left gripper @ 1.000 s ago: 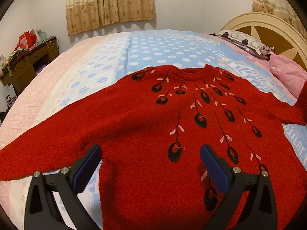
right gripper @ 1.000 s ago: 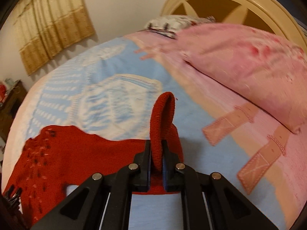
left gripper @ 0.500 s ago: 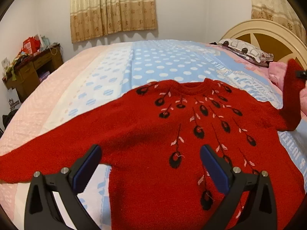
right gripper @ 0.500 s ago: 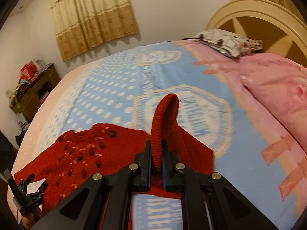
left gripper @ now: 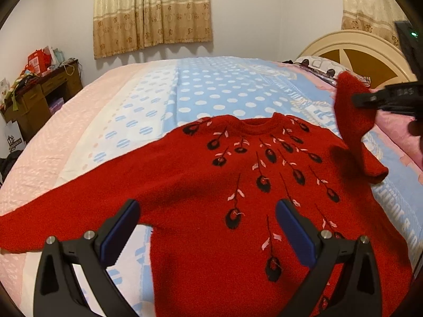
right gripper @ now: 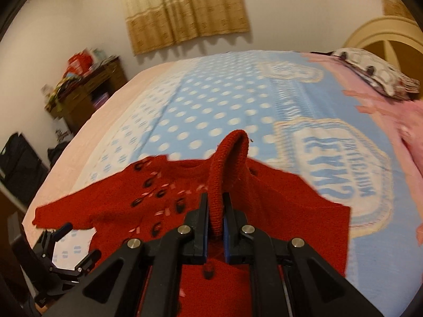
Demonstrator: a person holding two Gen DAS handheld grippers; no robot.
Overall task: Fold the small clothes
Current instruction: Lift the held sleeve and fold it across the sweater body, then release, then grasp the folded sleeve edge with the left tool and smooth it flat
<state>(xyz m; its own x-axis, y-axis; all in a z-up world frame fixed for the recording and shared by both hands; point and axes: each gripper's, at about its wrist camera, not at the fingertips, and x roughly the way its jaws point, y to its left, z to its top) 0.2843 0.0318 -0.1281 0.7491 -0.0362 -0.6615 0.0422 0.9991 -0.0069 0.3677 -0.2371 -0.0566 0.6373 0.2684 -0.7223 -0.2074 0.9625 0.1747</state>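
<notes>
Knitwear in red, a sweater (left gripper: pixel 211 192) patterned with black and pink feather shapes, is lying front-up on the bed (left gripper: pixel 216 89), spread across a bedspread of blue with white dots and a pale pink band at the side. Its neckline is pointing toward the curtained wall. One sleeve (left gripper: pixel 53 211) is stretching out flat toward the pink side of the bedspread. The other sleeve (left gripper: pixel 349 111) is being held up off the bed: the right tool (right gripper: pixel 215 211) is pinching the cuff end (right gripper: pixel 224 174) between its closed blue pads, and the fabric is arching up out of the grip and drooping back down to the shoulder. In the left wrist view that raised sleeve is standing above the right shoulder of the sweater, with the black body of the right tool (left gripper: pixel 370 99) reaching in from the edge.

The left tool (left gripper: pixel 207 227) is hovering above the lower body of the sweater with its fingers spread wide and nothing between them. A cream headboard (left gripper: pixel 351 52), a patterned pillow (left gripper: pixel 317 66) and a pink quilt (left gripper: pixel 396 132) are sitting at the head of the bed. A cluttered wooden desk (left gripper: pixel 39 95) is standing against the far wall beside beige curtains (left gripper: pixel 150 13).
</notes>
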